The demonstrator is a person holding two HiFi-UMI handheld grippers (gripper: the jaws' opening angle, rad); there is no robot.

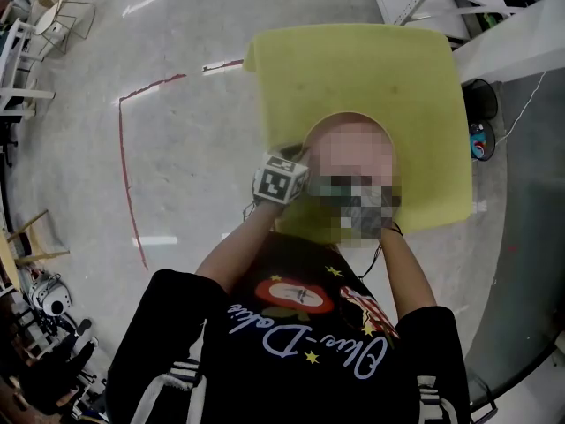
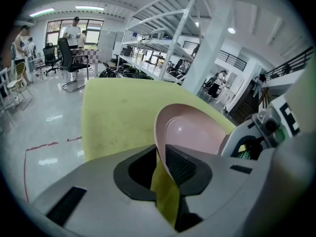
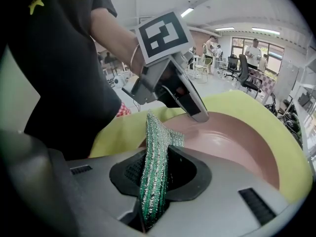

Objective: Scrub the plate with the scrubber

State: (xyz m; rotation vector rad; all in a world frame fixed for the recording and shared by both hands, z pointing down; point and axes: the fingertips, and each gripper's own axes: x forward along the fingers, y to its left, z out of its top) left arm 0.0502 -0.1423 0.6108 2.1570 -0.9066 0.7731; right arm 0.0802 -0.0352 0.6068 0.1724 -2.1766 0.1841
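While both forearms reach forward over the mat (image 1: pixel 371 69), the left gripper (image 2: pixel 163 166) has its jaws narrowly parted and clamped on the rim of the tilted plate (image 2: pixel 197 132). The right gripper (image 3: pixel 155 174) pinches the scrubber (image 3: pixel 156 147), whose tip lies against the plate's inner face.

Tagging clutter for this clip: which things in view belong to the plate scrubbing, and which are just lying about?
Job:
pink plate, clamped at its rim by the left gripper
green scrubber, pinched in the right gripper
yellow table beneath them

Lying about:
office chair
metal shelving
red tape on the floor
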